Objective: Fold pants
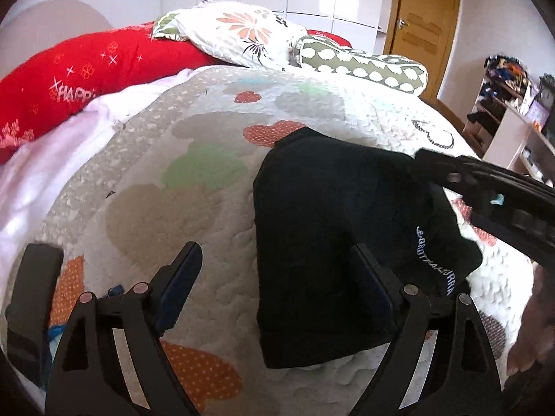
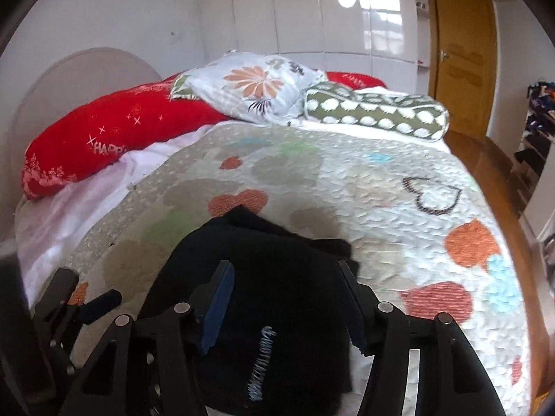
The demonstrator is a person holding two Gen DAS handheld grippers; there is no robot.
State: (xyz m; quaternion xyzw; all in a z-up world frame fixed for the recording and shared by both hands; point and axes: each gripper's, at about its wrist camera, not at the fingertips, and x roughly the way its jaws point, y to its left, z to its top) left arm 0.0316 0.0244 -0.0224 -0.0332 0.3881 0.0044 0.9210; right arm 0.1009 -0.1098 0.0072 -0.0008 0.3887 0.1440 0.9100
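The black pants (image 1: 329, 228) lie folded in a compact bundle on the heart-patterned quilt (image 1: 208, 138), with white lettering along one edge. My left gripper (image 1: 277, 263) is open and empty above the bundle's left edge; its right finger is over the cloth. My right gripper (image 2: 288, 298) is open and empty, hovering over the pants (image 2: 277, 270) with a finger on either side of the lettering. The right gripper also shows in the left wrist view (image 1: 485, 187), over the bundle's far right edge.
A red pillow (image 1: 86, 66), a floral pillow (image 1: 239, 34) and a green bolster (image 1: 364, 62) lie at the head of the bed. A wooden door (image 2: 461, 52) and cluttered shelves (image 1: 503, 97) stand to the right. White wardrobes (image 2: 312, 10) are behind.
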